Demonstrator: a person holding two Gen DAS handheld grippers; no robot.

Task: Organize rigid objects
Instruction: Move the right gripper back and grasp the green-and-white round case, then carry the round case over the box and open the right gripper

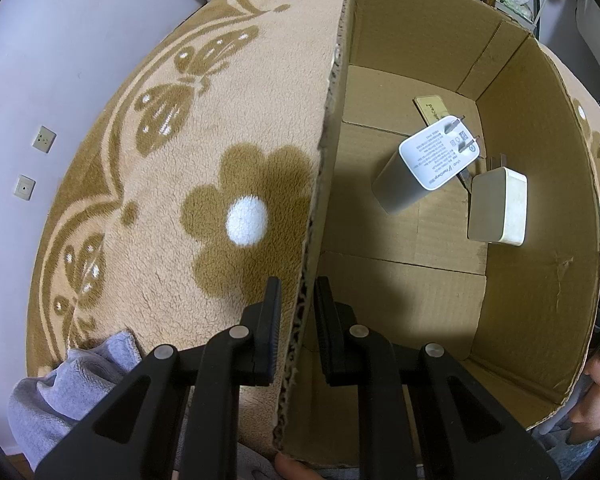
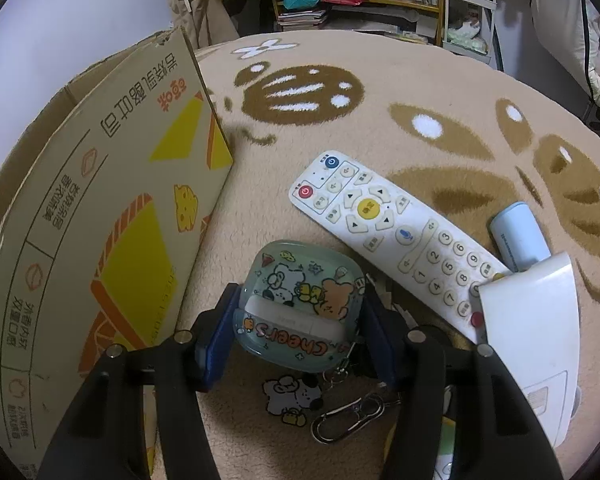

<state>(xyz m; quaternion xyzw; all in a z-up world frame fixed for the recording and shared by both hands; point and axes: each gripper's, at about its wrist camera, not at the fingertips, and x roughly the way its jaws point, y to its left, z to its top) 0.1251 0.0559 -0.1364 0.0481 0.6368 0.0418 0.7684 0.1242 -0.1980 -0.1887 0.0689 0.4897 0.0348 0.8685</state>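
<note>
1. The left gripper [image 1: 297,312] is straddling the near wall of the cardboard box [image 1: 540,280], one finger outside and one inside; whether the pads are pinching the wall, I cannot tell.
2. The right gripper [image 2: 300,312] is clamping a cartoon-printed earbud case [image 2: 300,304] just beside the box's printed outer wall, its keyring clip [image 2: 348,420] lying on the fleece blanket [image 2: 300,120].
3. A white remote control [image 2: 392,236] is lying beyond the case, touching a pale blue cylinder [image 2: 520,240].
4. Inside the box, two white chargers [image 1: 432,168] [image 1: 498,208] are resting near a card [image 1: 434,108].
</note>
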